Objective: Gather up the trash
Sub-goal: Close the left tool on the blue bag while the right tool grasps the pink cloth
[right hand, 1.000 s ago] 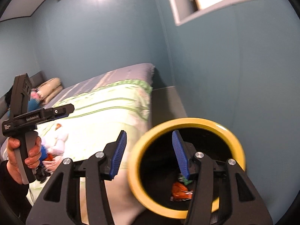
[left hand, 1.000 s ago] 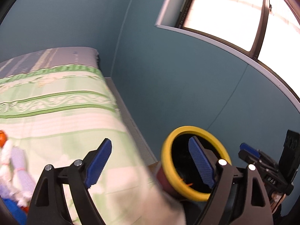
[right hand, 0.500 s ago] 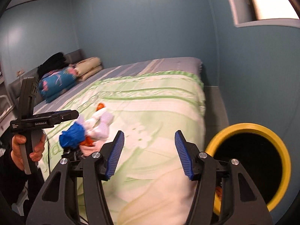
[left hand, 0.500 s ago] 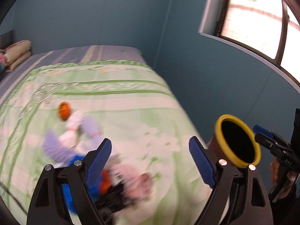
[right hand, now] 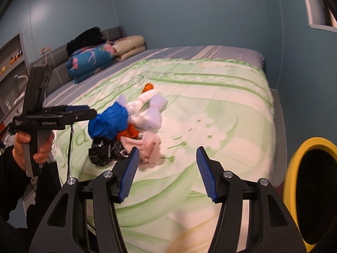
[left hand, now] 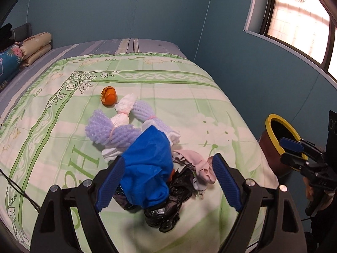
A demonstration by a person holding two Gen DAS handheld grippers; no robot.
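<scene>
A trash pile lies on the green bedspread (left hand: 63, 109): a crumpled blue bag (left hand: 147, 164), a black plastic bag (left hand: 168, 208), purple foam nets (left hand: 109, 130), white tissue (left hand: 124, 105), pink paper (left hand: 200, 166) and an orange peel (left hand: 108, 96). My left gripper (left hand: 166, 183) is open and empty, hovering just above the blue bag. My right gripper (right hand: 166, 175) is open and empty, over the bed to the right of the pile (right hand: 126, 126). The yellow-rimmed bin (left hand: 280, 137) stands beside the bed at the right; it also shows in the right wrist view (right hand: 311, 189).
Folded quilts and pillows (right hand: 105, 57) sit at the head of the bed. Blue walls close in behind and to the right, with a window (left hand: 299, 16) above the bin. A shelf (right hand: 10, 63) is at the far left.
Both grippers have swung left, away from the bin and over the bed. The trash pile came into view and now sits under my left gripper. Both stayed open.
</scene>
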